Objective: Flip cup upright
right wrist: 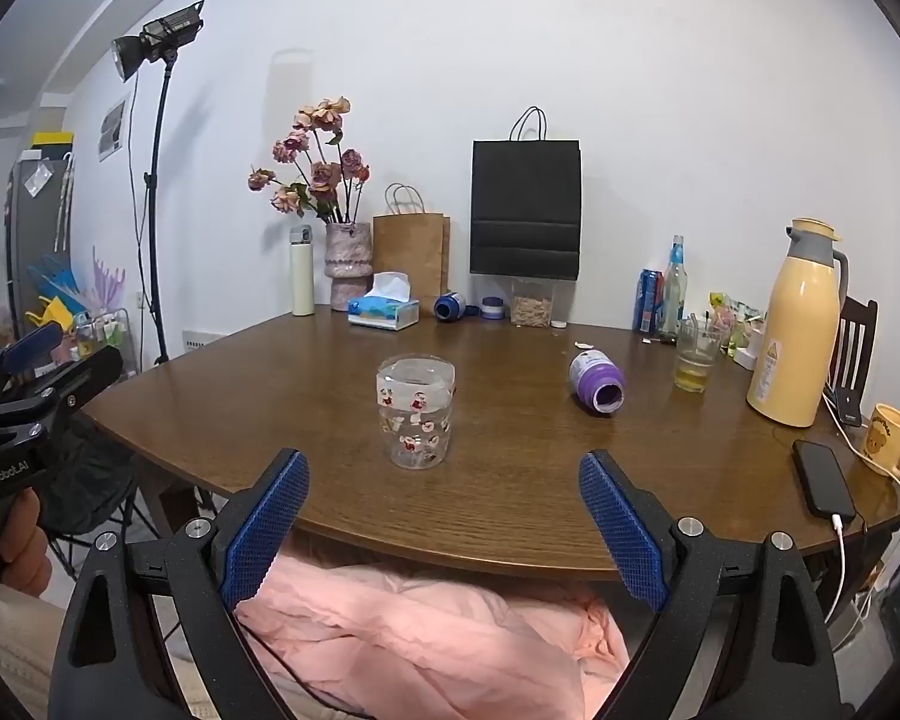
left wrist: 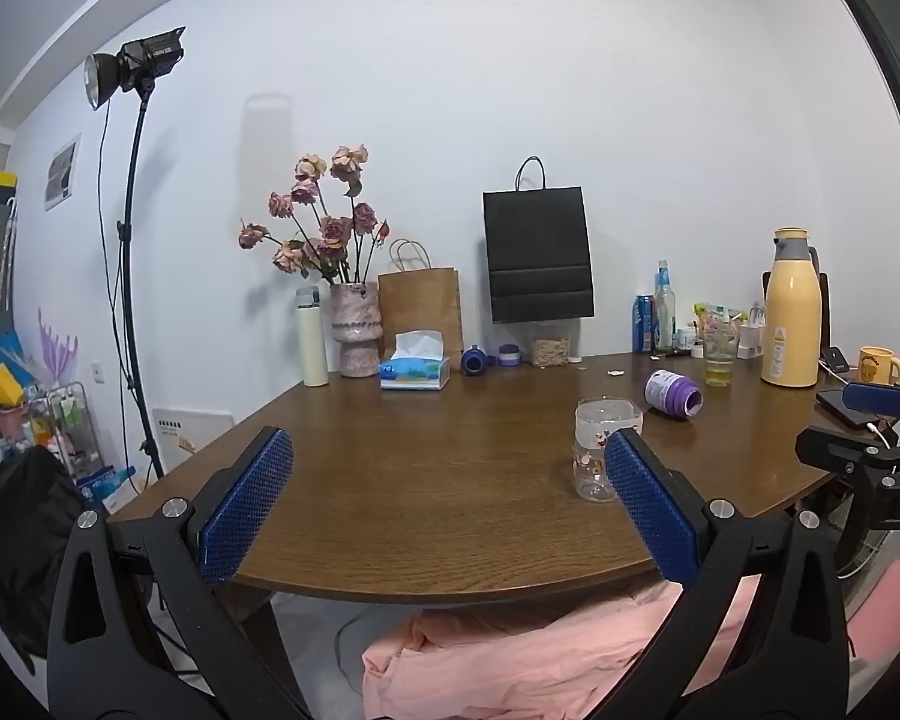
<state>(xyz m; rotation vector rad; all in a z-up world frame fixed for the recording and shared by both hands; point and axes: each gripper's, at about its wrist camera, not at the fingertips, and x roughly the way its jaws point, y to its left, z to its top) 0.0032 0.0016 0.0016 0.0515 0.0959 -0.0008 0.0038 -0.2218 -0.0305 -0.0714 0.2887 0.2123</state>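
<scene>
A clear plastic cup [right wrist: 415, 415] with cartoon prints stands on the brown table [right wrist: 510, 480], mouth up as far as I can tell. It also shows in the left wrist view [left wrist: 597, 450], partly behind my right finger pad. A purple cup [right wrist: 596, 384] lies on its side further right, open end toward me; it also shows in the left wrist view [left wrist: 673, 393]. My left gripper [left wrist: 447, 480] is open and empty at the table's front edge. My right gripper [right wrist: 444, 507] is open and empty, short of the clear cup.
Yellow thermos [right wrist: 795, 324], glass with yellow liquid [right wrist: 696, 357], phone on a cable [right wrist: 822, 486] and yellow mug [right wrist: 891, 441] at right. Tissue box [right wrist: 384, 309], vase of flowers [right wrist: 345, 264], paper bags [right wrist: 525, 204] along the back. Pink cloth [right wrist: 420, 642] below the table edge.
</scene>
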